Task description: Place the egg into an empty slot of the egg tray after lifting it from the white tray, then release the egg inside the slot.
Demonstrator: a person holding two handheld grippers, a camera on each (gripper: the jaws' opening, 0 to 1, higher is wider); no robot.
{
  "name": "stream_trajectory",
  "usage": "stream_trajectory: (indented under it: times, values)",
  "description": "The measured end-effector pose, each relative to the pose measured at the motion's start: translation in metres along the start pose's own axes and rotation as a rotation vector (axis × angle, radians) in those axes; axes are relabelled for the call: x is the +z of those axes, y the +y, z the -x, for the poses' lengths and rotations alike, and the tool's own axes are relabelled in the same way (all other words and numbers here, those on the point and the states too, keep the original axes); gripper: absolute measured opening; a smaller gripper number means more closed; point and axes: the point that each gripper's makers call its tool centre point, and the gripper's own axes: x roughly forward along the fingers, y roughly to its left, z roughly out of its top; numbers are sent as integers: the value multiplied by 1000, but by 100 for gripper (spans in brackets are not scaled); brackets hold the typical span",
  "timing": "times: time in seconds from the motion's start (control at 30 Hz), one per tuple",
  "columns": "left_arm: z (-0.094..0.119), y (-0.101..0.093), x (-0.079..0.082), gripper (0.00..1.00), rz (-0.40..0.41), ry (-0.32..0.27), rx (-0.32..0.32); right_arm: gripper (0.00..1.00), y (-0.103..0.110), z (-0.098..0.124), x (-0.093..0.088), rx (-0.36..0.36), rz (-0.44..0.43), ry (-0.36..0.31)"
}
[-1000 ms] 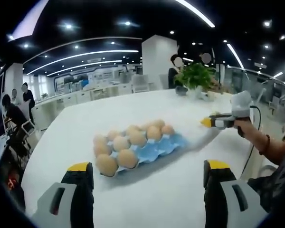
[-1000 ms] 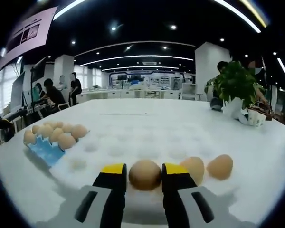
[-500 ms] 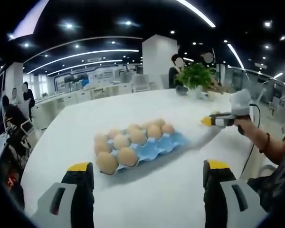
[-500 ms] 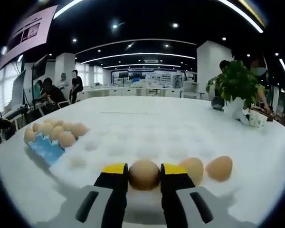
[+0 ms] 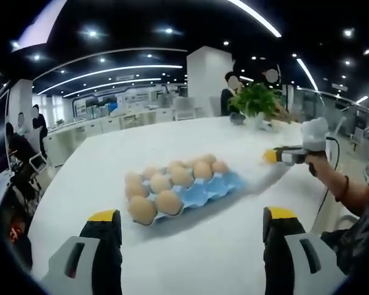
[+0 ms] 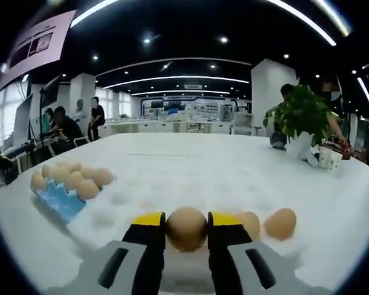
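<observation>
egg gripped, carry it over to the blue tray

left gripper view: our left gripper (image 5: 187, 246) hangs released, egg tray (image 5: 200, 192) ahead with free slots at its right end. right gripper view: right gripper (image 6: 187, 228) clenched on the egg (image 6: 187, 228) above the white tray (image 6: 172, 184); we should move level, lowering gently.

Egg (image 6: 187, 228): light brown, plain shell; held between yellow-tipped grey fingers (image 6: 149, 220)
Loose eggs (image 6: 280, 223): tan-orange, on white tray (image 6: 172, 184) with pale dimpled pattern
Egg tray (image 5: 204, 190): sky blue, moulded cups; filled eggs (image 5: 169, 201) beige to brown
Tabletop (image 5: 190, 258): white, unpatterned
Left gripper (image 5: 190, 246): grey body, black fingers capped yellow
Potted plant (image 6: 302, 112): green leaves, white pot
Ceiling: black with white strip lights
</observation>
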Motion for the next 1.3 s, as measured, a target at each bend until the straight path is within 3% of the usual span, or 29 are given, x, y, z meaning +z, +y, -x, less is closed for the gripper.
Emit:
stream_trajectory:
  times: [0.07,0.2,0.43,0.77,0.87,1.3]
  values:
    - [-1,0,-1,97,-2,3,-1,27,4,0,12,20,-5,-44]
    - [-1,-2,0,97,-3,1,-6,27,12,-6,19,54,-23,-54]
    - [0,0,0,97,-2,3,1,27,16,-11,15,57,18,-43]
    - [-1,-1,3,97,-9,-5,-3,29,9,-13,1,29,68,71]
    - [-1,0,2,97,-7,1,-1,29,7,-13,1,29,-13,52]
    - [-1,1,1,97,-12,7,-2,29,6,-11,5,20,1,33]
